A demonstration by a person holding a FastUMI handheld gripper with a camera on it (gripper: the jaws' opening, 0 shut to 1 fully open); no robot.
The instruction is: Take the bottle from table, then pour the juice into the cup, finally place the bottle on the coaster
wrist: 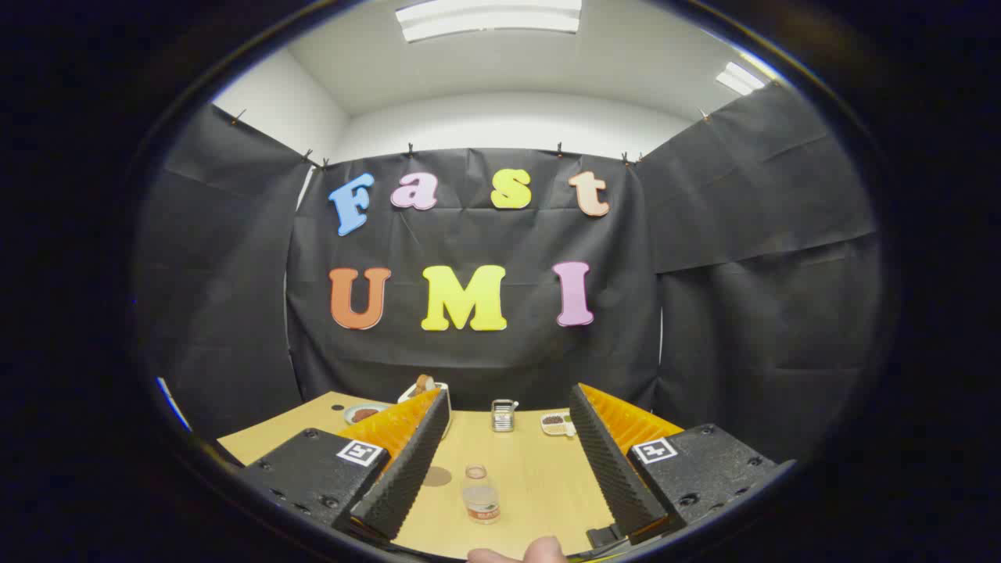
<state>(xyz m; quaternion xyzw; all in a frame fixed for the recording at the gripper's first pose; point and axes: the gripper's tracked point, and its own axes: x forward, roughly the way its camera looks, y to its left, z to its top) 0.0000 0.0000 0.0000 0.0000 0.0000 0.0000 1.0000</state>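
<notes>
A hand-held gripper (500,418) hovers over a wooden surface (539,477), its fingers spread wide and holding nothing. Between them, the clear bottle (481,494) stands upright with its cap off, untouched by either finger. A round coaster (436,475) lies just beside it, near the left finger. A metal cup (504,415) and small dishes sit beyond, by the booth wall.

1. Coaster (436,475): partly hidden behind the left finger (407,461).
2. White dish (425,389), centre-left: lower part hidden by the same finger; contents too small to identify.
3. Hand (518,553), bottom centre: cut off by the edge.
4. Bottle (480,494) label: too blurred to read.
5. Small tray (557,423): contents indistinct.
</notes>
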